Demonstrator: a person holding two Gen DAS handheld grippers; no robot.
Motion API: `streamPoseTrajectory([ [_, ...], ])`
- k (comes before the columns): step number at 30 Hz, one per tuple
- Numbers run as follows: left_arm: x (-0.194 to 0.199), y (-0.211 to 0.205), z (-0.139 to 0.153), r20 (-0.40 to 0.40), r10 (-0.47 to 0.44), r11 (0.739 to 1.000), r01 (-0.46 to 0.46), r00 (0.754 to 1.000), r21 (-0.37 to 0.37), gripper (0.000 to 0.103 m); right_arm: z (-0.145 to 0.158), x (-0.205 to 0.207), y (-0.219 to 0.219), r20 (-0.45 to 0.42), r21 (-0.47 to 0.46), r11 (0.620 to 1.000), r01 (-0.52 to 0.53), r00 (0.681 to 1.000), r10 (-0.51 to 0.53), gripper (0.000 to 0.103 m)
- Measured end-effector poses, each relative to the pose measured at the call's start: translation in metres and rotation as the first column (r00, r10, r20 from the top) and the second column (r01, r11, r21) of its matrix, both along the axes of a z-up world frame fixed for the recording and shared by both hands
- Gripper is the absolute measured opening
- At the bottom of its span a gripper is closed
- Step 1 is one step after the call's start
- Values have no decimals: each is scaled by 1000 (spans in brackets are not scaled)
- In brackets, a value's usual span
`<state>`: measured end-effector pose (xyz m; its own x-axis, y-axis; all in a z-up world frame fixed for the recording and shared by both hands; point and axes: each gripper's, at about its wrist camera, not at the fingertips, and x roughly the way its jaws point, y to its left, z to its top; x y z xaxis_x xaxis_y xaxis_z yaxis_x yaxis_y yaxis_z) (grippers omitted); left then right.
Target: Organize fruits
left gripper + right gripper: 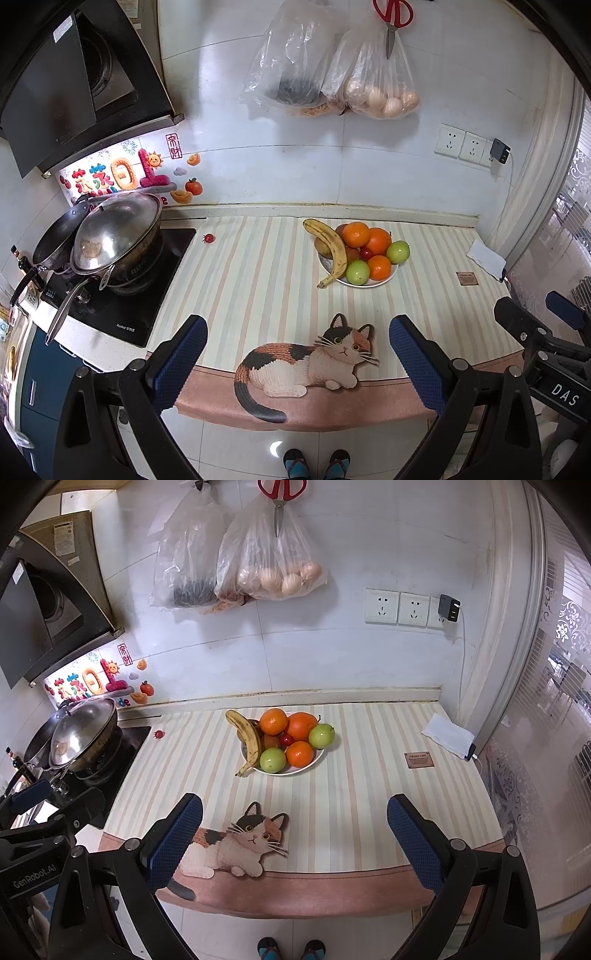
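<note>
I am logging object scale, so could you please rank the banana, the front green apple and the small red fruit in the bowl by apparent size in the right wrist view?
1. banana
2. front green apple
3. small red fruit

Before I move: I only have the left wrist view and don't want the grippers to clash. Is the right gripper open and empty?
Observer: Yes. The right gripper is open, with nothing between its fingers.
Operator: What lies ahead of it?
Observer: The fruit bowl sits ahead on the mat, slightly left of its centre line.
Operator: Where does my gripper sit from that side?
Observer: In the right wrist view, the left gripper shows only as a black body at the far left edge, in front of the hob and apart from the right gripper's fingers.
</note>
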<state>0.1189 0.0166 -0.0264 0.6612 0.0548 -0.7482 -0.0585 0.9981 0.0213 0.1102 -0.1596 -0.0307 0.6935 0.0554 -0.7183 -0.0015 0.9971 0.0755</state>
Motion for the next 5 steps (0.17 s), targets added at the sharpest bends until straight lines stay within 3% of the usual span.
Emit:
streamPoseTrajectory([
  [5,-1,-2,1,15,6,1000,-6,1000,3,101,1,0,0,0,0,1000,1,1000,-1,102],
])
